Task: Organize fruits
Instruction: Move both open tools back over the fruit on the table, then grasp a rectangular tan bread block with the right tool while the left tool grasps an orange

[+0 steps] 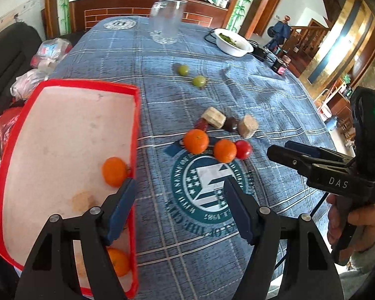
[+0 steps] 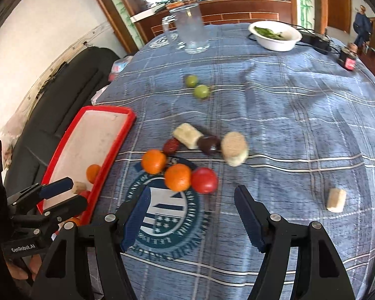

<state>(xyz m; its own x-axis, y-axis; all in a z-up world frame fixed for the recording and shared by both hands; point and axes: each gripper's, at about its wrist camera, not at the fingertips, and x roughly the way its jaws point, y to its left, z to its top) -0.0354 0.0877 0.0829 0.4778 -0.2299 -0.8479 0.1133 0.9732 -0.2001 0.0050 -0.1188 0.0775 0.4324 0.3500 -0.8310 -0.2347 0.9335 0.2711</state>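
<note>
Both of your claws are empty right now. The left claw [image 1: 180,207] stands about half open over the right rim of the red-rimmed tray [image 1: 12,130], with nothing between its blue pads. The right claw [image 2: 191,215] is likewise parted and bare, hanging over the crest printed on the blue checked cloth of the bench [image 2: 300,130].

The fruit you still have to gather sits in a cluster at centre frame. In the right wrist view, two oranges [image 2: 178,177] lie touching each other, and a red tomato [image 2: 204,180] is pressed against the nearer one. Two green grapes [image 2: 201,91] lie apart, higher in the frame. Two oranges are already in the tray, one at [image 1: 114,171].

The nearer orange looks like the sensible next pick for the right claw, since it lies just above your fingertips in that view. Bring the pads down on either side of it along a line that avoids the tomato (it is touching, and a nudge will likely roll it). Spread wider before you descend, because the orange looks about as broad as your present gap. Close gently on its widest part; the skin is smooth and round.

Leave the pale blocks [image 2: 187,135] and the dark fruit between them alone for now, and keep your left claw clear of the tray's rim.
</note>
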